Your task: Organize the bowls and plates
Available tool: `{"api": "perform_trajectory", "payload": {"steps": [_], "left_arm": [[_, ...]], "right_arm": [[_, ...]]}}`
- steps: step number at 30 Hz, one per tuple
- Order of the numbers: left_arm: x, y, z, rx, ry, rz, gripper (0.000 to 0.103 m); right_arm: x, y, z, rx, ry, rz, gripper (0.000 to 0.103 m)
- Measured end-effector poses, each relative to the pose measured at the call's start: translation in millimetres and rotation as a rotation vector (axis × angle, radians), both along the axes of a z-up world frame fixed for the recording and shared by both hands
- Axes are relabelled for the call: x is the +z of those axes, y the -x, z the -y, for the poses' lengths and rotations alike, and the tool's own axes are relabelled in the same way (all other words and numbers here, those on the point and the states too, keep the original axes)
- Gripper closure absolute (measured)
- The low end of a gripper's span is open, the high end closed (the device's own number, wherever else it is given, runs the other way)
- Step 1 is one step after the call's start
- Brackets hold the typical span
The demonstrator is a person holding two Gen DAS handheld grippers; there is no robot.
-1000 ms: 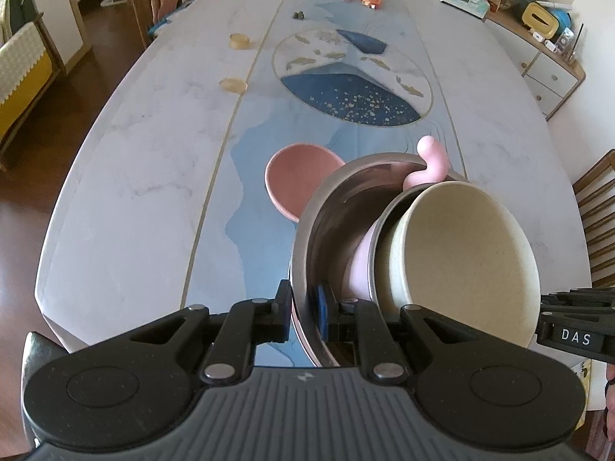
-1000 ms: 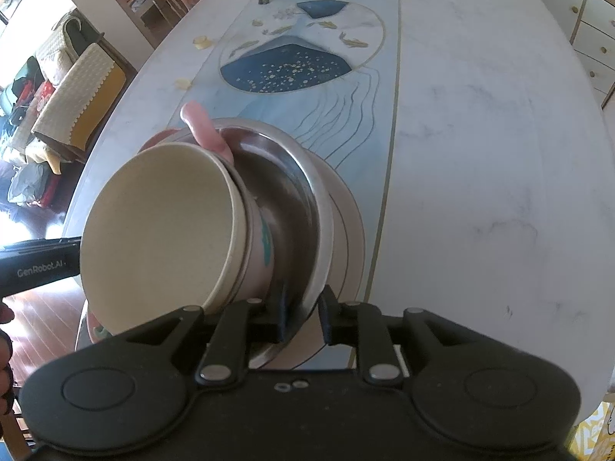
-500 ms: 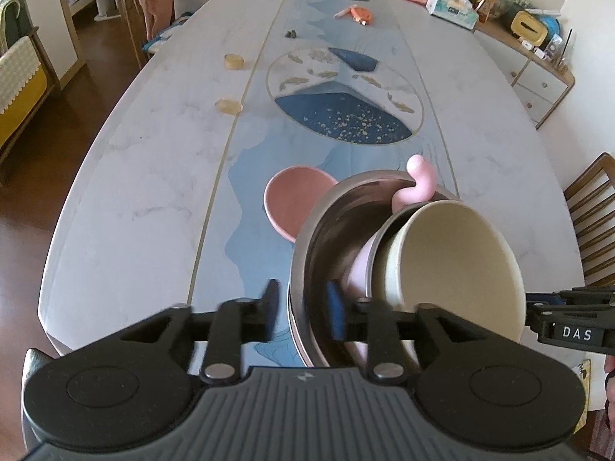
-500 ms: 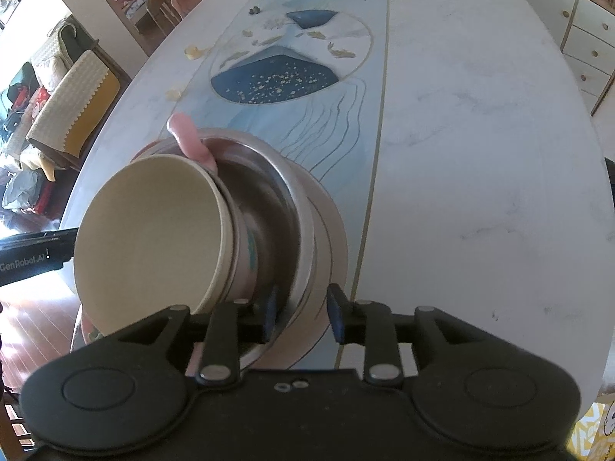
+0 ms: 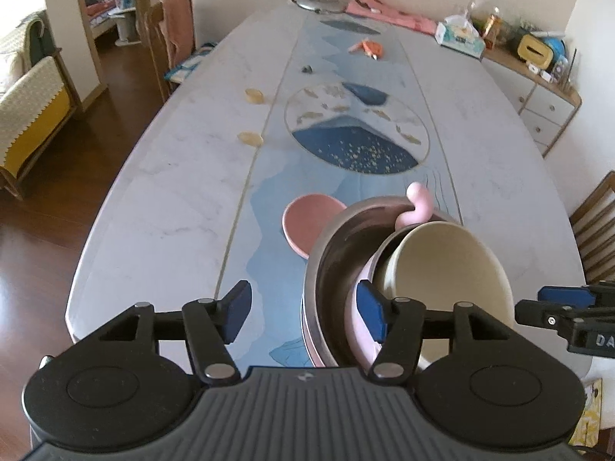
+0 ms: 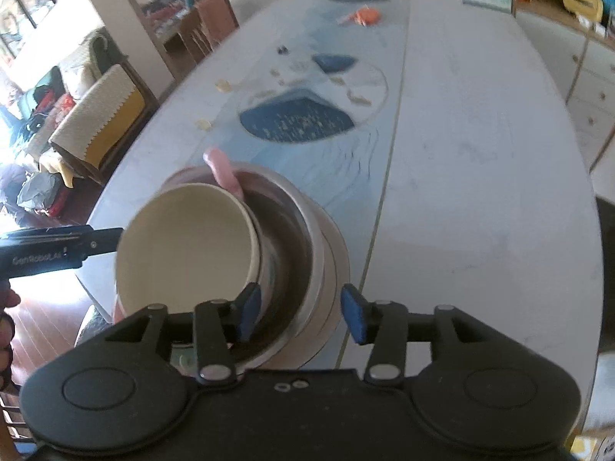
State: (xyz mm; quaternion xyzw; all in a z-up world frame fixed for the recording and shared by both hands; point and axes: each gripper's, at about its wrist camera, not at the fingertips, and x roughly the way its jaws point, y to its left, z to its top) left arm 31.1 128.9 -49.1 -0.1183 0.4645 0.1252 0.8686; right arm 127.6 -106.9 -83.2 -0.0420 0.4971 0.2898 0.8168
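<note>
Two black two-finger grippers over one nested stack at the near end of the long marble-patterned oval surface [image 5: 161,199]. Left gripper [image 5: 303,309]: blue-padded fingers [image 5: 239,309] parted and opening, gripping nothing, the near rim of the round stainless-steel bowl [image 5: 330,269] between them but not pressed. Right gripper [image 6: 301,313]: fingers [image 6: 351,317] likewise apart and opening, empty, straddling the opposite steel rim without pinching it. Inside the steel bowl, a pale pink bowl with a curled pink handle [image 5: 419,207] sticking up at the far side, tilted, and nested in that a cream matte round bowl [image 5: 446,269], also tilted. Beneath the steel bowl, a flat beige plate [image 6: 338,257] resting on the surface, its rim showing on the right-wrist side. Just beyond the stack, partly hidden by it, a shallow pink round dish [image 5: 307,219] lying on the blue painted runner. Farther up the surface, well apart from the stack, two small amber discs [image 5: 250,138], an orange object [image 5: 371,47] and a tissue box [image 5: 459,36] near the far edge.
</note>
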Motion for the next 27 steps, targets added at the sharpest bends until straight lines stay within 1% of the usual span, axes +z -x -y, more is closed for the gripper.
{"api": "perform_trajectory", "payload": {"steps": [1,2,3,7,10,11,12,13,16,18,19,20,21,25,26,27], "left_arm": [[3,3,1,0.004,0.002,0.012,0.042],[7,5,3,0.012,-0.003,0.023,0.039],[10,9,5,0.018,-0.012,0.035,0.036],[25,19,21,0.021,-0.058,0.082,0.034],[36,26,35,0.018,-0.077,0.117,0.034],[39,28,40,0.015,-0.081,0.126,0.033],[42,30,45,0.011,-0.085,0.135,0.028],[45,32,50,0.010,-0.089,0.143,0.026],[53,41,66,0.006,-0.090,0.170,0.025],[57,47,77,-0.003,-0.096,0.186,0.024],[58,50,82,-0.005,-0.105,0.193,0.024],[60,53,87,-0.008,-0.113,0.198,0.023],[61,56,92,-0.011,-0.116,0.203,0.022],[64,70,108,0.000,-0.104,0.232,0.021],[65,73,112,0.003,-0.109,0.240,0.019],[66,77,116,0.008,-0.119,0.249,0.014]], "right_arm": [[4,2,1,0.010,-0.009,0.013,0.049],[8,4,3,0.018,-0.016,0.028,0.045],[11,6,4,0.025,-0.020,0.044,0.043],[25,14,8,0.065,-0.042,0.106,0.037],[35,23,13,0.087,-0.060,0.157,0.029],[39,27,16,0.095,-0.069,0.176,0.026],[42,31,19,0.101,-0.076,0.198,0.024],[45,35,22,0.104,-0.081,0.220,0.022],[54,46,32,0.109,-0.103,0.273,0.016],[56,52,39,0.108,-0.119,0.294,0.016],[57,55,42,0.104,-0.126,0.301,0.013],[58,58,45,0.101,-0.136,0.304,0.006],[59,61,48,0.098,-0.147,0.308,0.004],[61,74,57,0.093,-0.170,0.321,0.003],[62,77,60,0.086,-0.182,0.322,0.001],[62,80,63,0.080,-0.192,0.323,0.001]]}}
